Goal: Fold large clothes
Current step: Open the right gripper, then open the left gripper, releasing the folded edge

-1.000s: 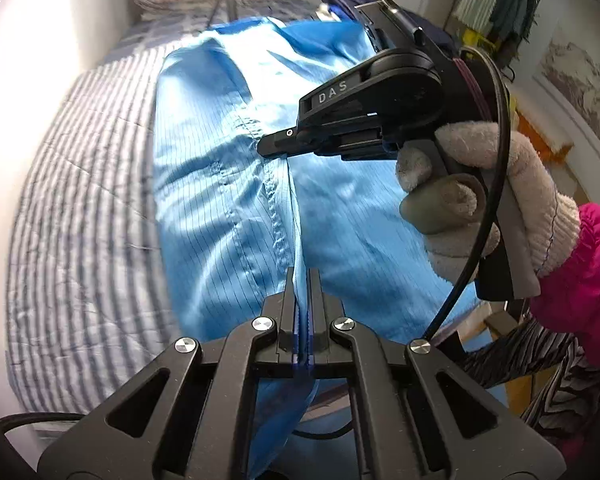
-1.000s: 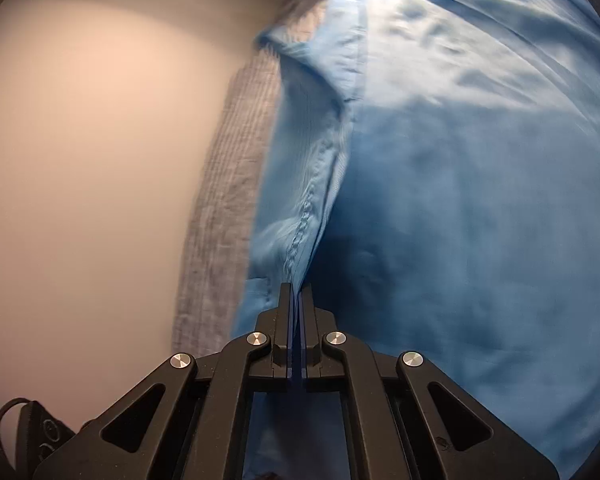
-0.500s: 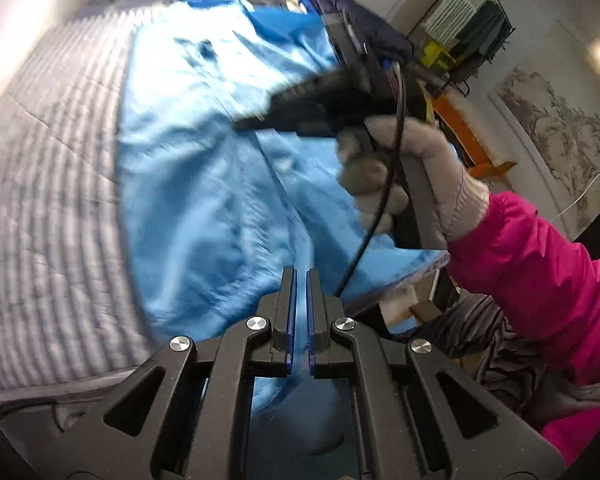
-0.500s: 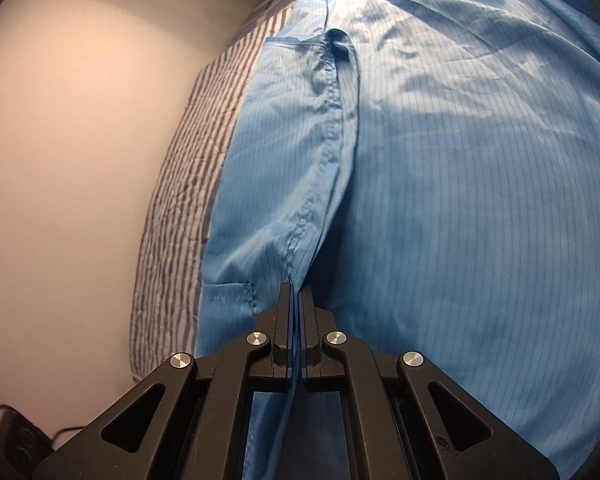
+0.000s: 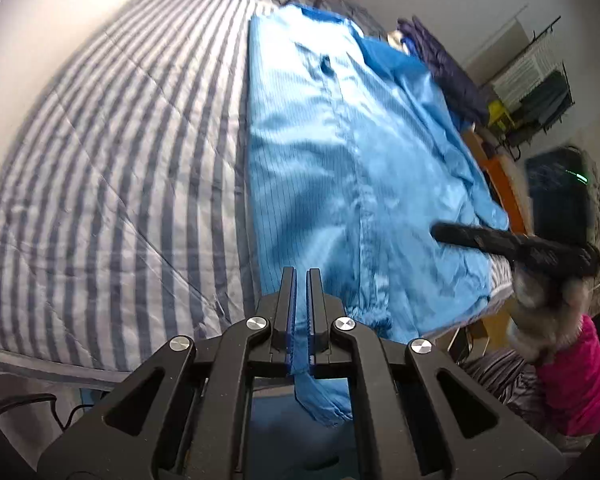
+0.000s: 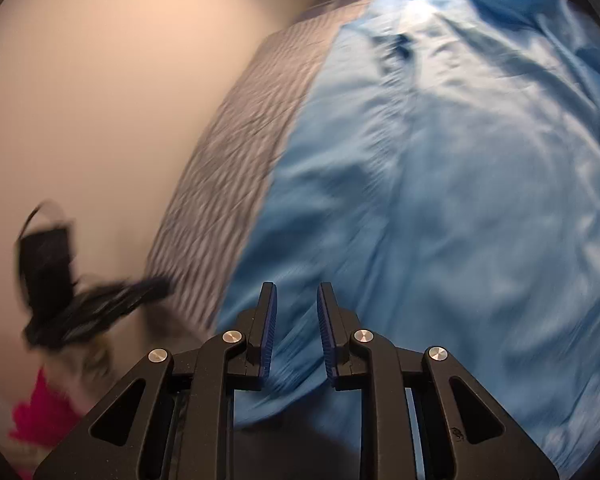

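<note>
A large light blue striped garment (image 5: 340, 168) lies spread lengthwise on a bed; it fills the right wrist view too (image 6: 440, 200). My left gripper (image 5: 301, 276) sits over its near hem, jaws slightly apart with a strip of blue cloth hanging between them. My right gripper (image 6: 296, 292) is open just above the near part of the garment, nothing held. The right gripper also shows in the left wrist view (image 5: 512, 242), blurred, over the garment's right edge. The left gripper shows blurred at the left of the right wrist view (image 6: 100, 304).
The bed has a grey-and-white striped cover (image 5: 112, 184), bare to the left of the garment. A pale wall (image 6: 100, 100) runs along the bed's far side. Dark clothes (image 5: 448, 68) lie at the bed's far right. An orange frame (image 5: 504, 184) and a clothes rack (image 5: 540, 80) stand beyond.
Both grippers were shut on the garment's seam and held it up. Now the garment lies flat, the right gripper has opened and pulled back, and the left jaws have parted a little.
</note>
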### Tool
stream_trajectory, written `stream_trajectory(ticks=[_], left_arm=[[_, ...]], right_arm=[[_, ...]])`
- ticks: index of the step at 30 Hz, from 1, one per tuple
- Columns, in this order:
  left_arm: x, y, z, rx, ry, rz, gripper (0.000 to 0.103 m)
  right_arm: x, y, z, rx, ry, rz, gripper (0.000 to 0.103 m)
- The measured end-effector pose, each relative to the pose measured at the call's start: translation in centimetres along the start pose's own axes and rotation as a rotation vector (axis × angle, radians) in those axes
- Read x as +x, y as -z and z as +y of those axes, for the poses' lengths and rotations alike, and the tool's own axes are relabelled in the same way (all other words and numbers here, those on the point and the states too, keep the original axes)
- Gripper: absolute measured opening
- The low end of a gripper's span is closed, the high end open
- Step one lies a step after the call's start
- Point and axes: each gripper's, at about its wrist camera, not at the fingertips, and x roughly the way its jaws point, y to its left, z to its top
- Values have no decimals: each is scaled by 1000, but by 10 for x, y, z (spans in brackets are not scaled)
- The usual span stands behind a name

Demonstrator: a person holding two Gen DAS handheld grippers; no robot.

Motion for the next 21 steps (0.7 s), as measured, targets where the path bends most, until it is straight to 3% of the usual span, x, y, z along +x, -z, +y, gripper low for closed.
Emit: stream_trajectory(ticks=[3,6,12,16,21], left_arm=[[11,4,0,-8,7,28,0],[23,7,-6,8,6,55,0],[45,16,-10,32,-21,104,0],[69,29,-7,52,-79,154,0],[55,24,-18,77,-109,124,0]], right_arm=[[15,28,21,-68,-12,65,20],[33,45,28,-120,38,101,20],[55,46,10,-93,84,110,20],[67,52,2,-112,142,131,20],[57,53,1,-108,142,100,20]])
